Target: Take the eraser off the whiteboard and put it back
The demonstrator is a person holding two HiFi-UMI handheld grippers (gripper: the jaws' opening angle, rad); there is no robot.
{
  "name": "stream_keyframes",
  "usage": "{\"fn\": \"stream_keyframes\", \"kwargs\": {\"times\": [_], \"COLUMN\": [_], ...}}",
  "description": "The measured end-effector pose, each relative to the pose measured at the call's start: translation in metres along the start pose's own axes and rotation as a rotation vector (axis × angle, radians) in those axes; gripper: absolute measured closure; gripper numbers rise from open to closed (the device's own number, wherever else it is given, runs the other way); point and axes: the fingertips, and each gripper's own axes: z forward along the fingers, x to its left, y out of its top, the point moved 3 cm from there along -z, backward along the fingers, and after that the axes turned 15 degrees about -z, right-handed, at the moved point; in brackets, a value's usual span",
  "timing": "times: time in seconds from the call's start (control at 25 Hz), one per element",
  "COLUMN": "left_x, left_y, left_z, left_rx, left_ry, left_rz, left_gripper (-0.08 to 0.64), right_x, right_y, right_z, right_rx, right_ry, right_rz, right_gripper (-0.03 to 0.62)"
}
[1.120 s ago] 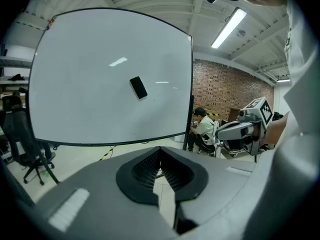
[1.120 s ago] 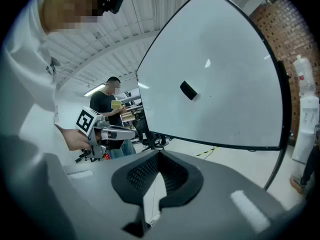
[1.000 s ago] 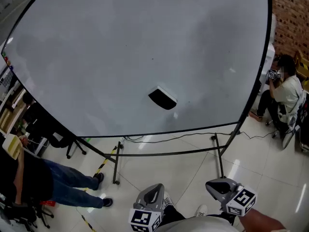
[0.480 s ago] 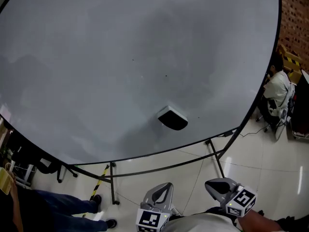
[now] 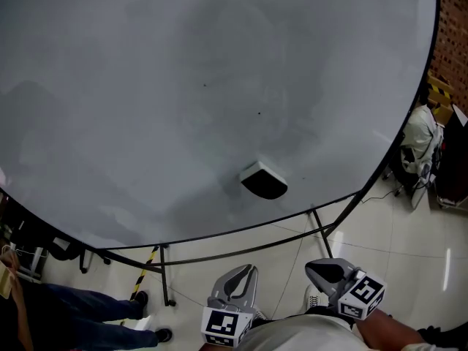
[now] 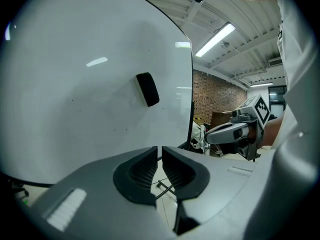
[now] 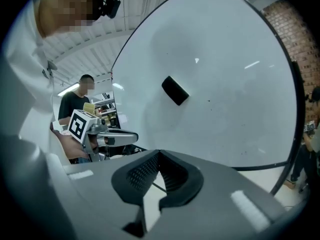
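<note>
A black eraser [image 5: 263,181] with a white back clings to the lower middle of the big whiteboard [image 5: 146,86]. It also shows in the left gripper view as the eraser [image 6: 147,89] and in the right gripper view as the eraser [image 7: 175,90]. Both grippers hang low in the head view, well short of the board. My left gripper [image 5: 247,270] has its jaws opening, a thin slit between the tips [image 6: 160,149], nothing in it. My right gripper [image 5: 322,269] is shut, tips meeting [image 7: 159,154], empty. Each gripper sees the other beside it.
The board stands on a black metal stand [image 5: 322,232] over a pale tiled floor. A seated person [image 5: 420,134] is by the brick wall [image 5: 453,28] at the right. Another person's legs [image 5: 88,320] show at the lower left.
The whiteboard now fills more of the head view and the eraser looks larger and lower. Both grippers have come forward toward the board, side by side.
</note>
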Motion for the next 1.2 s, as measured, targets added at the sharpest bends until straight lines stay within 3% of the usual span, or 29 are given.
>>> {"fn": "stream_keyframes", "kwargs": {"times": [0.32,0.56,0.92,1.04,1.2], "left_x": [-0.012,-0.019,-0.025,-0.022,-0.016], "left_y": [0.008,0.052,0.085,0.092,0.112], "left_z": [0.016,0.034,0.058,0.068,0.083], "left_rx": [-0.067,-0.193,-0.239,-0.251,-0.294], "left_ry": [0.079,0.162,0.157,0.157,0.142], "left_rz": [-0.071,-0.048,-0.052,-0.089,-0.215], "left_gripper": [0.489,0.36,0.328,0.315,0.282], "right_x": [-0.019,-0.033,-0.044,-0.047,-0.05], "right_y": [0.006,0.003,0.002,0.0,0.0], "right_z": [-0.003,-0.011,-0.015,-0.015,-0.015], "right_rx": [-0.012,-0.036,-0.058,-0.058,-0.059], "right_ry": [0.106,0.117,0.117,0.112,0.107], "right_rz": [-0.054,-0.04,-0.035,-0.03,-0.033], "right_gripper": [0.591,0.591,0.591,0.591,0.591]}}
